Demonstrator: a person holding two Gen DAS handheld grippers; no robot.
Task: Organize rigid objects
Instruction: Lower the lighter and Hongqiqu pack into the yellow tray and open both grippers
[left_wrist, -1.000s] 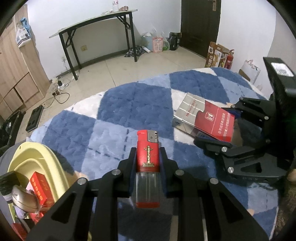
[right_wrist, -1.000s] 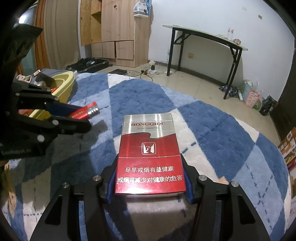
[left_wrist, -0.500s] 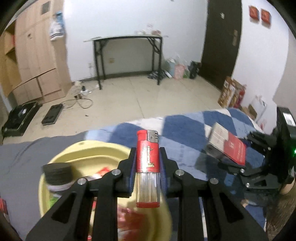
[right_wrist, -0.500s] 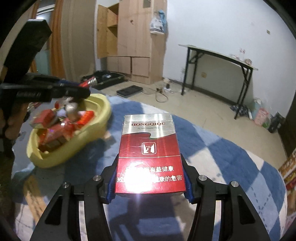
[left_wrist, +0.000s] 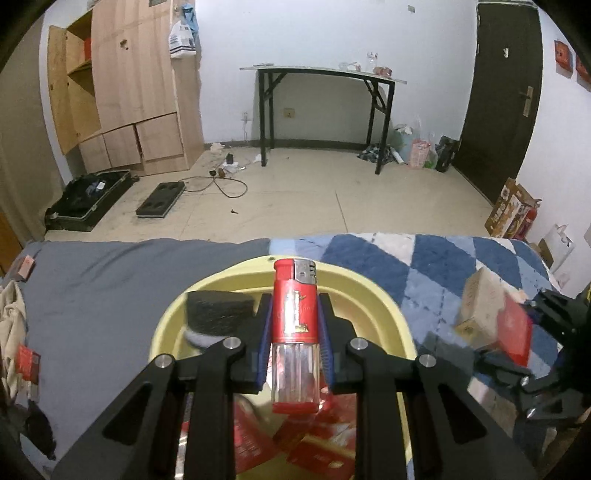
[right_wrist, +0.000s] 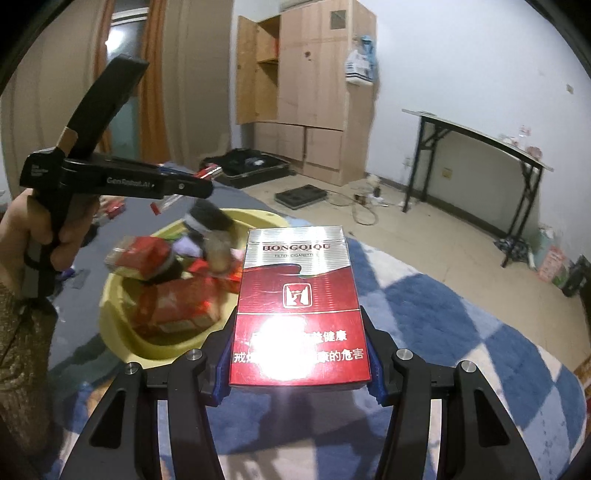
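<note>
Left claw (left_wrist: 294, 343) grips lighter (left_wrist: 294, 325) above basin (left_wrist: 380, 295); right claw (right_wrist: 299, 363) clamps cigarette pack (right_wrist: 299, 306).

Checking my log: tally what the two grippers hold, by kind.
Lighter: 1, in left gripper
Cigarette pack: 1, in right gripper
Total: 2

Pack (right_wrist: 299, 306), top band: "HONGQIQU", with "FILTER CIGARETTES" in small print under it.
Pack, lower red band: white Chinese print, partly lost in glare; "健康" and "戒烟…的危害" can be read.
Left gripper (right_wrist: 184, 184), side of arm: "GenRobot.AI", faint.
Lighter (left_wrist: 294, 332): gold emblem only, no letters readable.
Packs in basin (right_wrist: 122, 347): print too blurred to read.
</note>
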